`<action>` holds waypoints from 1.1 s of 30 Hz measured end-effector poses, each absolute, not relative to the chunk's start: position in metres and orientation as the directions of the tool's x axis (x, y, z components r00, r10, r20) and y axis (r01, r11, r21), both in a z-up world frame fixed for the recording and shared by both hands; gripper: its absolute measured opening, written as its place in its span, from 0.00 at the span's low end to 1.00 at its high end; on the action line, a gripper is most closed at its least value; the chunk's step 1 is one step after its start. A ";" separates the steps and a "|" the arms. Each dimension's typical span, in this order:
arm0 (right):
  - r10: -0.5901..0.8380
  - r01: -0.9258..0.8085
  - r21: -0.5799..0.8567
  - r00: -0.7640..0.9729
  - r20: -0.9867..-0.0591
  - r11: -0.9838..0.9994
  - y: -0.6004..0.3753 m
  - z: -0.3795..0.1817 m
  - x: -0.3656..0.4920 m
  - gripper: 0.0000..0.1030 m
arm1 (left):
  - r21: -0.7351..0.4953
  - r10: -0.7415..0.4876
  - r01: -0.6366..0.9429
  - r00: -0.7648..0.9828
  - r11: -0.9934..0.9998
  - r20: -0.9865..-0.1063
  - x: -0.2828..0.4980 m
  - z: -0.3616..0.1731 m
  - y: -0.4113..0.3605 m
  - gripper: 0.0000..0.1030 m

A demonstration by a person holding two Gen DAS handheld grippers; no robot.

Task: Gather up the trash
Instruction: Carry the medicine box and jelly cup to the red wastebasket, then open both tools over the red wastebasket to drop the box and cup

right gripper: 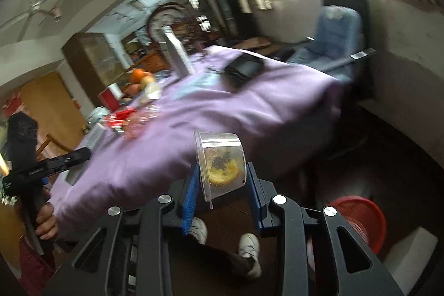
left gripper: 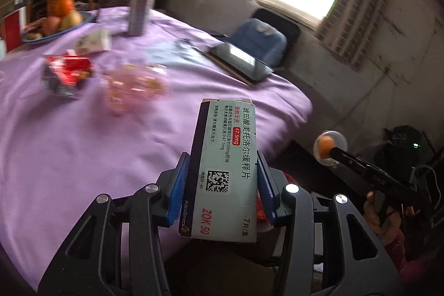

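Purple cloth covers the table (left gripper: 69,157) in front of you. From the left on it you have a fruit bowl (left gripper: 52,24), a red wrapper (left gripper: 68,68), a tipped paper cup (left gripper: 94,42), a blurred pink wrapper (left gripper: 133,86), a steel bottle (left gripper: 143,0) standing upright and a dark tablet (left gripper: 240,61) near the far edge. Your left claw (left gripper: 222,179) is clenched on a pill box (left gripper: 222,171), its blue pads pressing both long sides, the box held above the table's near edge. Your right claw (right gripper: 223,185) is grasping a clear plastic cup (right gripper: 222,165) lying sideways between the pads, a lemon slice and dark bits inside, held off the table over the floor. A red bin (right gripper: 360,224) sits on the floor at lower right.
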State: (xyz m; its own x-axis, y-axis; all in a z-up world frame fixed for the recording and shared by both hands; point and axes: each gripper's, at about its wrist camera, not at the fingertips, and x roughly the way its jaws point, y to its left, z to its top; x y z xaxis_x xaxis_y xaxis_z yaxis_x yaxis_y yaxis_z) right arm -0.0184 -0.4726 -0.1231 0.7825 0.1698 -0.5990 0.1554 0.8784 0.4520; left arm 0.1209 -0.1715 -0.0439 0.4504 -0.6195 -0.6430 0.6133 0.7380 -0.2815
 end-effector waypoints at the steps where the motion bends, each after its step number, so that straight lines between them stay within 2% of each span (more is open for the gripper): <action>1: 0.157 0.179 0.453 0.776 -0.611 0.873 -0.480 -0.131 -0.022 0.32 | -0.279 -0.626 0.628 0.436 0.726 -0.646 0.117 -0.047 -0.182 0.45; 6: 0.096 0.325 0.439 0.703 -0.705 0.838 -0.526 -0.187 -0.036 0.32 | -0.292 -0.658 0.686 0.357 0.667 -0.663 0.104 -0.065 -0.232 0.45; 10: 0.029 0.435 0.358 0.602 -0.798 0.826 -0.554 -0.244 -0.028 0.34 | -0.306 -0.663 0.713 0.289 0.631 -0.691 0.101 -0.083 -0.267 0.45; 13: -0.015 0.535 0.337 0.548 -0.836 0.775 -0.575 -0.274 -0.031 0.51 | -0.302 -0.649 0.732 0.244 0.610 -0.720 0.099 -0.096 -0.290 0.45; 16: -0.024 0.575 0.384 0.577 -0.817 0.722 -0.590 -0.277 -0.047 0.51 | -0.294 -0.632 0.754 0.201 0.587 -0.748 0.096 -0.110 -0.314 0.45; 22: -0.072 0.599 0.404 0.613 -0.787 0.692 -0.610 -0.268 -0.073 0.56 | -0.292 -0.611 0.803 0.111 0.520 -0.784 0.092 -0.135 -0.370 0.45; 29: -0.103 0.628 0.401 0.611 -0.785 0.666 -0.632 -0.264 -0.094 0.57 | -0.261 -0.549 0.867 0.017 0.425 -0.836 0.084 -0.173 -0.455 0.46; 31: -0.107 0.640 0.399 0.603 -0.791 0.656 -0.637 -0.264 -0.100 0.57 | -0.238 -0.513 0.884 0.002 0.402 -0.858 0.081 -0.191 -0.481 0.53; 33: -0.112 0.650 0.395 0.595 -0.796 0.650 -0.641 -0.264 -0.104 0.57 | -0.203 -0.474 0.888 0.018 0.412 -0.880 0.082 -0.208 -0.499 0.73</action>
State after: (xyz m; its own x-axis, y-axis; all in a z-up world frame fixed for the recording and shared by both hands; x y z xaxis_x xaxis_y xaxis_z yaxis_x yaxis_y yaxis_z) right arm -0.1043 -0.6411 -0.2636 0.5952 -0.1120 -0.7958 0.6498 0.6496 0.3946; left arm 0.0823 -0.4992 -0.2084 0.0183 -0.4737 -0.8805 0.8880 0.4125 -0.2034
